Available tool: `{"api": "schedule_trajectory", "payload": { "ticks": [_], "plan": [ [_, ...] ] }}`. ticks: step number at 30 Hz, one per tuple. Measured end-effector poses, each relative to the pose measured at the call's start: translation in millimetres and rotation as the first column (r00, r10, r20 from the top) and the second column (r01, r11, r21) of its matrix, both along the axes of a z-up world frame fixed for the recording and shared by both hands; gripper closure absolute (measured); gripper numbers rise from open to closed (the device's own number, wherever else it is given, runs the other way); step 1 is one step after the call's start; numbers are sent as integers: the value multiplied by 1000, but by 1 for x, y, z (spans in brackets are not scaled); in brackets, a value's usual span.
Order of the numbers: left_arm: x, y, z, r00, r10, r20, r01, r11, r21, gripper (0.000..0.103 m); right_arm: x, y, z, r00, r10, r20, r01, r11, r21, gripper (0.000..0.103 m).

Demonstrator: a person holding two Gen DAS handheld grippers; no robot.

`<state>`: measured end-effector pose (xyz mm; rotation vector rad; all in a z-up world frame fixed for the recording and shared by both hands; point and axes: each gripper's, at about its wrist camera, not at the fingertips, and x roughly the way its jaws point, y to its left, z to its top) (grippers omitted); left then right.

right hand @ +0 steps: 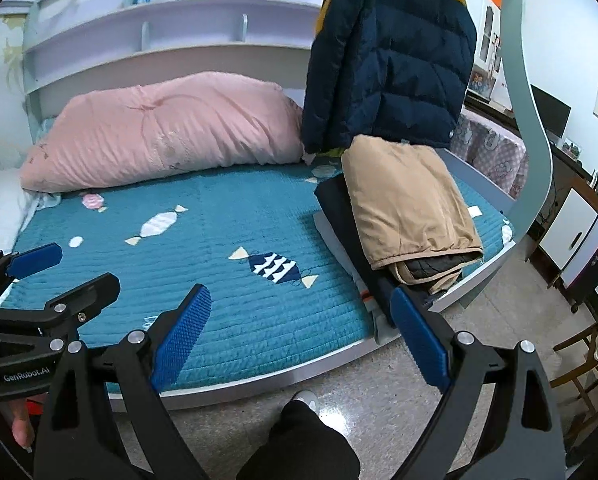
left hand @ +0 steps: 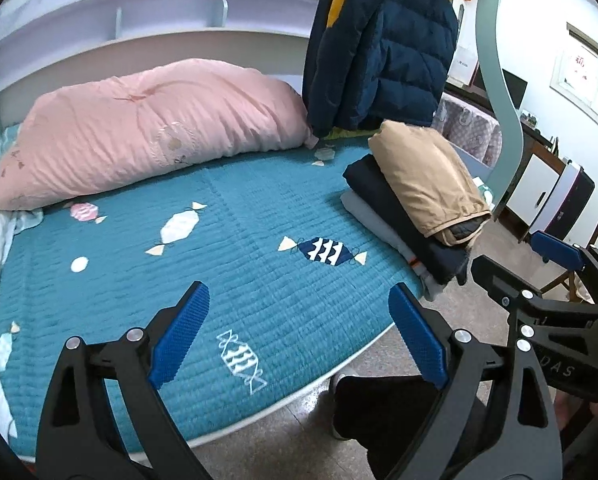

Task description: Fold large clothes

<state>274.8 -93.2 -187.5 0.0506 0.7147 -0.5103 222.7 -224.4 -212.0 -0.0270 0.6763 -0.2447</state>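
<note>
Both grippers, left gripper (left hand: 299,334) and right gripper (right hand: 302,338), empty, fingers spread: reach for the hanging navy-and-yellow puffer jacket (right hand: 391,60), spread it flat on the teal quilted bed (left hand: 227,280).

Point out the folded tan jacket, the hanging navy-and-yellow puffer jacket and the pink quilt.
Folded tan jacket (right hand: 403,200), right wrist view, top face.
Hanging navy-and-yellow puffer jacket (right hand: 395,64), right wrist view, navy front.
Pink quilt (left hand: 147,128), left wrist view, middle.

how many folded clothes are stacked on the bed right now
3, stacked at the bed's right edge: tan jacket on top, dark garment under it, grey garment at the bottom. More could be hidden.
</note>
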Motion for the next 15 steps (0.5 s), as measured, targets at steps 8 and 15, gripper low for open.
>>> {"api": "schedule_trajectory", "payload": {
  "ticks": [8,15],
  "plan": [
    [-56,21,35,994,76,80,-78,997,25,10,-44,18,29,997,30,67,-30,1000,-2,12],
    [-105,36,69,969,178,172,-189,981,45,10,-76,26,53,988,88,123,-89,996,3,12]
  ]
}}
